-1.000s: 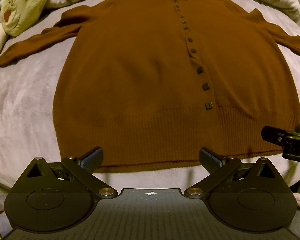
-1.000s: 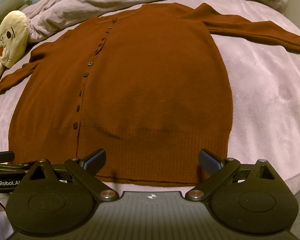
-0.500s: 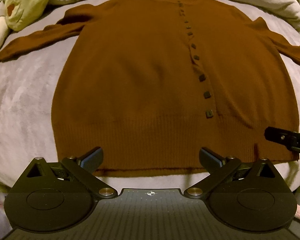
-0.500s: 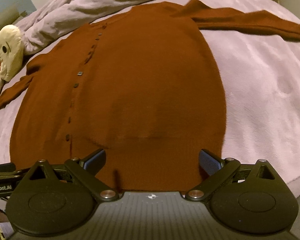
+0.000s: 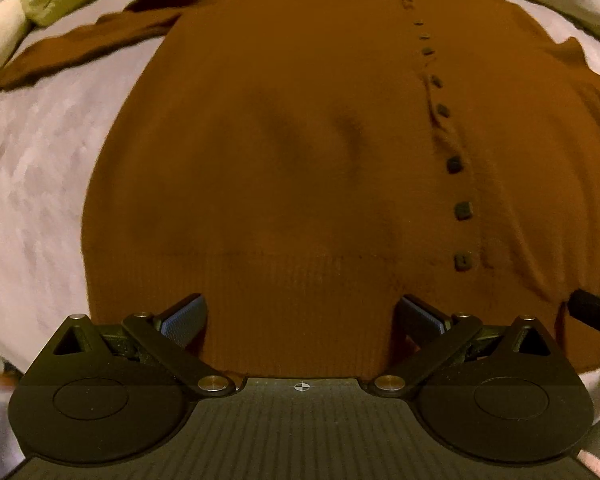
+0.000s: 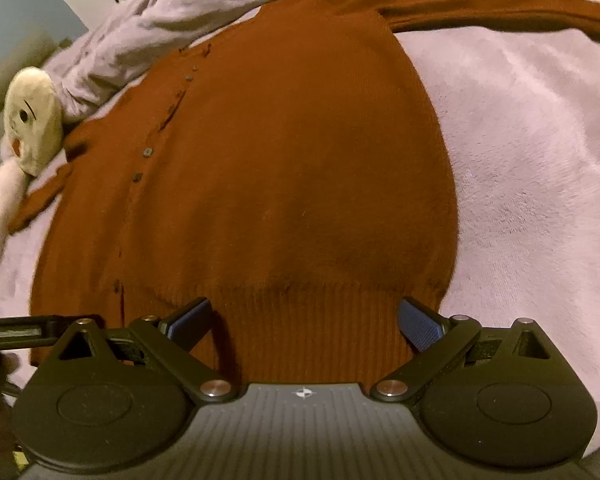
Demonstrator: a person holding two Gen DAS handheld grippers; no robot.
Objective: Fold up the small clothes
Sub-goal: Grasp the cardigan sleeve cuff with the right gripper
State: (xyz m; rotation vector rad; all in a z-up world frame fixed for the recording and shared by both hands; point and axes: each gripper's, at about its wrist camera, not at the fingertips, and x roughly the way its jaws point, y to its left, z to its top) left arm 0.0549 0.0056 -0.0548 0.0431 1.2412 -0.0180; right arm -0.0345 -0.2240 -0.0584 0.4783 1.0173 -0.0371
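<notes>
Brown cardigan (image 5: 300, 152) flat on bed (image 6: 540, 160), long axis hem-to-collar, collar away; ribbed hem lies between fingers of spread left claw (image 5: 300, 316) and spread right claw (image 6: 305, 316).

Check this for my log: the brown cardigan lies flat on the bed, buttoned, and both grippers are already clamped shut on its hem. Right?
Not quite. The cardigan lies flat and buttoned, but both wrist views show the left gripper and right gripper with jaws open over the hem.

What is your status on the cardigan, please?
Left gripper open, right gripper open, both at hem. Cardigan flat, buttoned, unfolded. Plush toy by the sleeve.
</notes>
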